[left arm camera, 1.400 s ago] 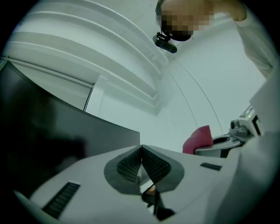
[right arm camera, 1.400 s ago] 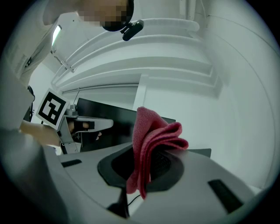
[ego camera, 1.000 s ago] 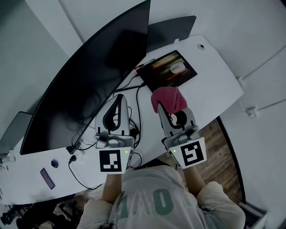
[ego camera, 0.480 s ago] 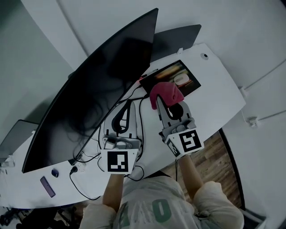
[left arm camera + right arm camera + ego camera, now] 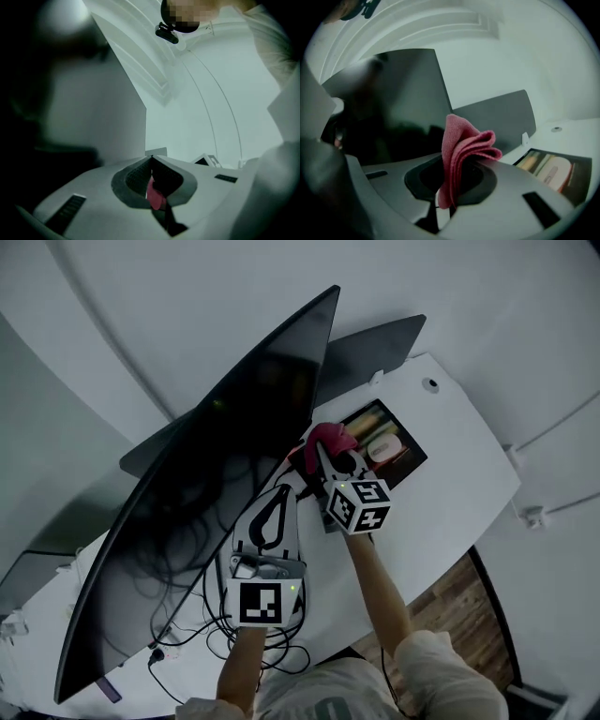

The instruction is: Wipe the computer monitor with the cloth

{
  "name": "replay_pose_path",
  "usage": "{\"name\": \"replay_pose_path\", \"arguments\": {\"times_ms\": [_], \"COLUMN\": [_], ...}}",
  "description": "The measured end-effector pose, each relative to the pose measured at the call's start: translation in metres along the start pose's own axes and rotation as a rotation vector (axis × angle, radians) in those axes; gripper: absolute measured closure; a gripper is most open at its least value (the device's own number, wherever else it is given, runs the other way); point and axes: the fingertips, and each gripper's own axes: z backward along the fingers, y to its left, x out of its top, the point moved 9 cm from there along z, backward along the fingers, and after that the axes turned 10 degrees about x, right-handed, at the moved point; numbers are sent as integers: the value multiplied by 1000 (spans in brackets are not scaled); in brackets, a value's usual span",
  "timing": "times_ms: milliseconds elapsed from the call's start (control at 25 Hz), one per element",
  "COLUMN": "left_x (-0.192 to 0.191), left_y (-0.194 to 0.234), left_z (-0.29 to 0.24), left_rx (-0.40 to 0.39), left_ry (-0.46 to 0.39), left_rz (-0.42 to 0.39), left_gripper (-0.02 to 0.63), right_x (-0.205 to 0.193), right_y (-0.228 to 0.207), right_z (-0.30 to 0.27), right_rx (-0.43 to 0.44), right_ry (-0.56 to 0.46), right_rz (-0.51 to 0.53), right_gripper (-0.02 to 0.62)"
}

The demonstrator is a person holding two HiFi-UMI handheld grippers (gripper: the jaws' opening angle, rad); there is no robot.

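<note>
A: What has changed?
B: Both tools have come forward from the near table edge. The left tool (image 5: 151, 158) sits nearest, over the cables (image 5: 216, 615), with its jaws together at the tips. A pink sliver shows in its gap. I judge that's the cloth seen beyond it and not something it holds.
A: And the right tool?
B: The right tool (image 5: 454, 168) is clamped on the folded pink cloth (image 5: 461, 145), with a bunch of it sticking up past the jaws. A second ago it hung over open table (image 5: 450, 474). Now the cloth is up by the lower right corner of the monitor (image 5: 216, 502).
A: Is it touching?
B: Can't tell. It's just beside the screen edge at least. So the approach looks about done and the wiping hasn't clearly started.
A: Any containers?
B: None that I'd call one. Just past the cloth lies a flat dark mat (image 5: 412, 457) with a pale mouse (image 5: 382, 448) on it.
A: Further back?
B: The monitor is dark and tilted across the table. A second dark panel (image 5: 375, 348) stands behind it by the wall.
</note>
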Motion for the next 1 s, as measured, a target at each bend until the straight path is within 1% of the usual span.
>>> {"name": "replay_pose_path", "arguments": {"times_ms": [160,280,360,520,640,840,1000], "left_x": [-18,-25,-29,-34,-33,-31,-25], "left_y": [8,15,19,24,26,26,26], "left_z": [-8,-9,-8,-4,0,7,18], "left_rx": [9,10,12,21,34,49,53], "left_ry": [50,61,70,91,88,69,59], "left_rz": [29,22,14,5,-1,-21,-40], "left_gripper": [591,591,591,591,591,591,591], "right_x": [-21,-32,-39,-47,-49,-57,-66], "right_y": [-22,-31,-35,-35,-32,-18,4], "right_z": [-28,-39,-45,-52,-50,-45,-39], "right_rx": [-41,-66,-66,-34,-4,78,131], "right_ry": [12,21,20,-11,-24,6,31], "right_rz": [-125,-203,-253,-316,-329,-346,-366], "right_gripper": [548,548,548,548,548,548,548]}}
